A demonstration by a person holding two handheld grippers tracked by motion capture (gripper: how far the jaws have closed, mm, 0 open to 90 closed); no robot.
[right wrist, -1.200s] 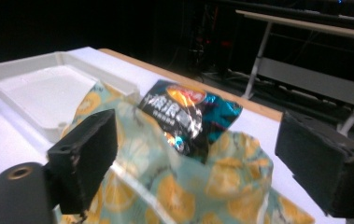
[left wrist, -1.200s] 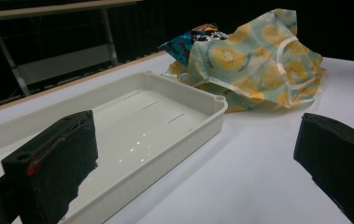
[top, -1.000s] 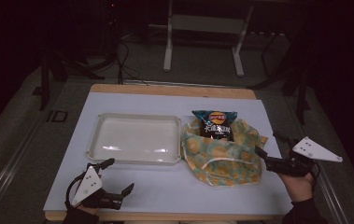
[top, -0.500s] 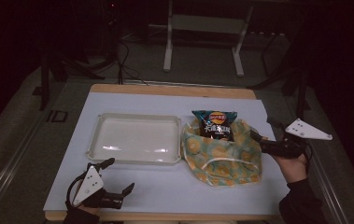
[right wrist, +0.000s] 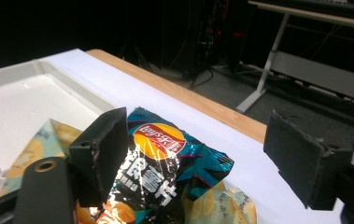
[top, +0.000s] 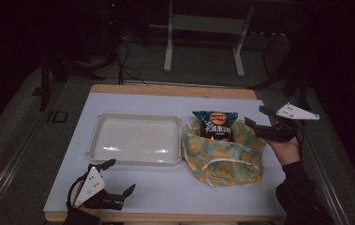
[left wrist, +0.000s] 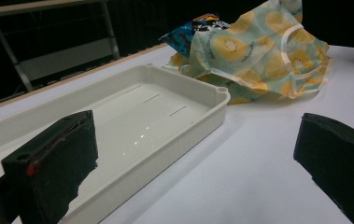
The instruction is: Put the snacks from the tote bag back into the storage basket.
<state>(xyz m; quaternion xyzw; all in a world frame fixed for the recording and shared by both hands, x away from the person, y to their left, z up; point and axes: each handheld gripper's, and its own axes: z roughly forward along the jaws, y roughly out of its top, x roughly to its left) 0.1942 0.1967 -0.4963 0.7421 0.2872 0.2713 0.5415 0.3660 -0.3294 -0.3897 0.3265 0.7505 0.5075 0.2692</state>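
R gripper (top: 258, 119) has moved up beside chip bag (top: 217, 125), half-hidden in cloth bag (top: 224, 154); both grippers' jaws open.

table (top: 166, 187): white top | on it: tray (top: 95, 140), lemon-print bag (top: 226, 159)

White, shallow rectangular plastic tray (top: 137, 140) sits on the white-topped bench (top: 175, 187), left of centre, long side across; inside bare, glare spots on its floor. In the left gripper view one rounded tray corner (left wrist: 219, 93) has a small hole in the rim. Bench's far edge shows a pale wooden strip (top: 170, 90). Beyond it, grey carpeted floor (top: 203, 70), a white metal frame stand (top: 203, 23), black cables (top: 123, 56) trailing at left. Background dark.
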